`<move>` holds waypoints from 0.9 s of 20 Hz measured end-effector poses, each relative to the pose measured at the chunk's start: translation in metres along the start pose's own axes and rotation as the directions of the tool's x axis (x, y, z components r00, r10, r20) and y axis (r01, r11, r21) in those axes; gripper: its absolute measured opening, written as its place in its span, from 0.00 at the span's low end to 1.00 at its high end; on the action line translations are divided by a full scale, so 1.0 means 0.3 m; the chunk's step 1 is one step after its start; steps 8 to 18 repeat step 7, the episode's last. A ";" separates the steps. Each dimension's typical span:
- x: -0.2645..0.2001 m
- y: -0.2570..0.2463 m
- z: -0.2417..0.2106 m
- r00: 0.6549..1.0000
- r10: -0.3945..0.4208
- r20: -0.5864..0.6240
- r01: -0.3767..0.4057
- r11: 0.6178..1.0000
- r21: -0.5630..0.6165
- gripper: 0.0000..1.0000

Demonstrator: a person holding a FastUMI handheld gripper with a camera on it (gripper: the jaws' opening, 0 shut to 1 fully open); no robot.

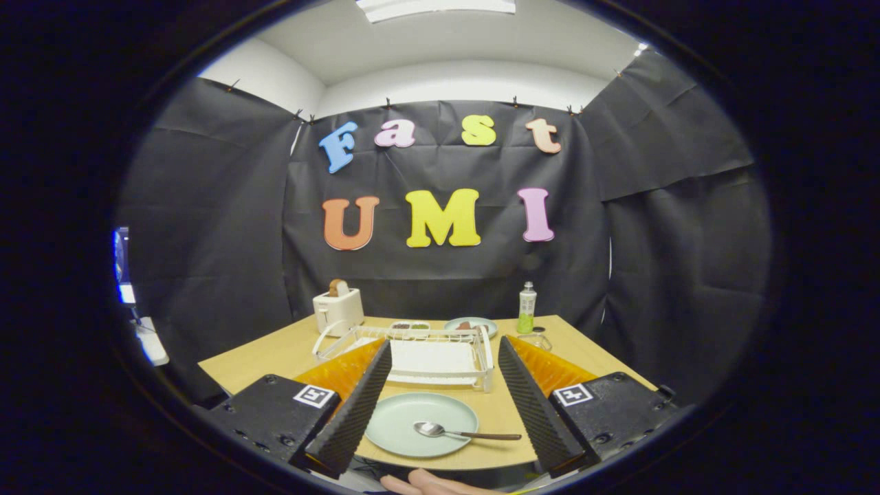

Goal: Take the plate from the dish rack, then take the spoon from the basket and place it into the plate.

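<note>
Gripper view, tool: the gripper (440,405) hangs above the near edge of the table (275,357), its fingers spread wide and grasping nothing.
Gripper view, plate: the plate (405,430) lies flat on the table between the fingers, just in front of the dish rack (440,344).
Gripper view, spoon: the spoon (464,432) rests in the plate, bowl near the middle, handle reaching over the rim toward the right finger.
Gripper view, farther back: a toaster (338,308), a second plate (471,324) and a bottle (526,307) stand beyond the rack; I cannot make out the basket.
Gripper view, near edge: part of a hand (423,483) shows below the table edge.
Step in hand: by my reading both placements are done.
Next move: likely only a clear withdrawal, leaving plate and spoon undisturbed.
</note>
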State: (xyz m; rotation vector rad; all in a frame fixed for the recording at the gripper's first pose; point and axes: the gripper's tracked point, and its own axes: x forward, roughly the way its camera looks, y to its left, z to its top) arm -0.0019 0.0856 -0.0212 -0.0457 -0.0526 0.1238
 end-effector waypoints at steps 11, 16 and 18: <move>0.008 -0.037 -0.009 1.000 -0.025 0.003 0.025 1.000 0.013 1.00; 0.008 -0.037 -0.009 1.000 -0.025 0.003 0.025 1.000 0.013 1.00; 0.008 -0.037 -0.009 1.000 -0.025 0.003 0.025 1.000 0.013 1.00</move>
